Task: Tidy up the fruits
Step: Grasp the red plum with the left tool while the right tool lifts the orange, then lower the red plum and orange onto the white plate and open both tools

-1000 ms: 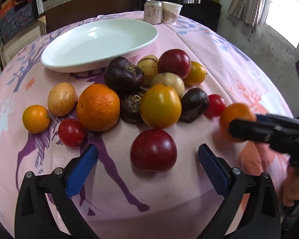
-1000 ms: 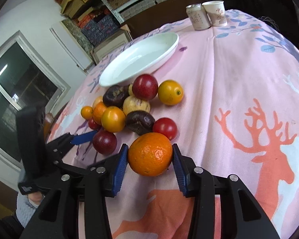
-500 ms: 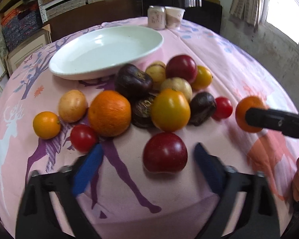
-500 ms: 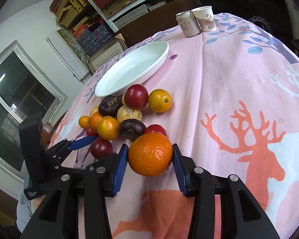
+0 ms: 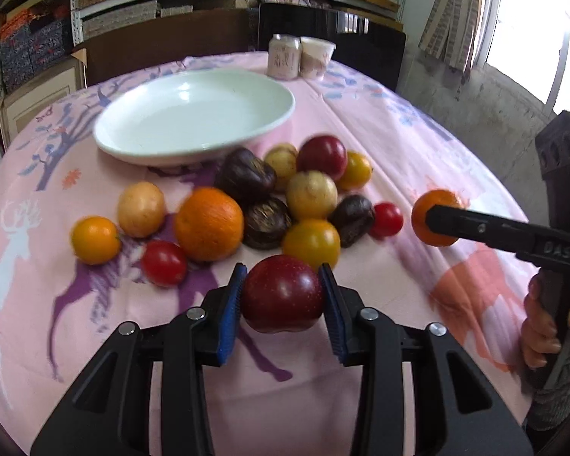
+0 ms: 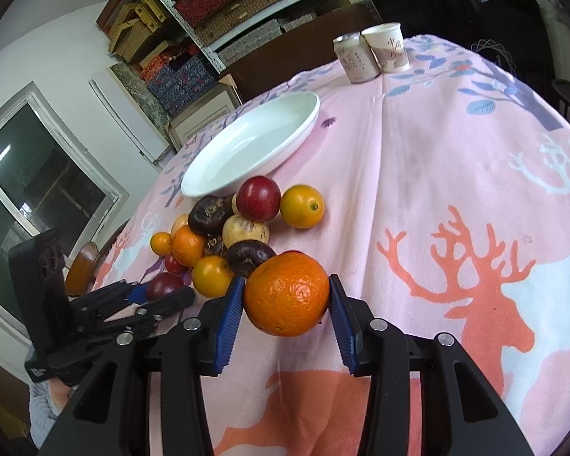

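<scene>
Since a second ago my left gripper [image 5: 283, 296] has closed its blue pads on the dark red apple [image 5: 282, 293], which then lay loose between open jaws. My right gripper [image 6: 287, 296] still clamps the orange [image 6: 287, 293], above the pink tablecloth [image 6: 456, 174]. Beyond lie the fruit pile [image 5: 285, 193] and white plate [image 5: 193, 114].
</scene>
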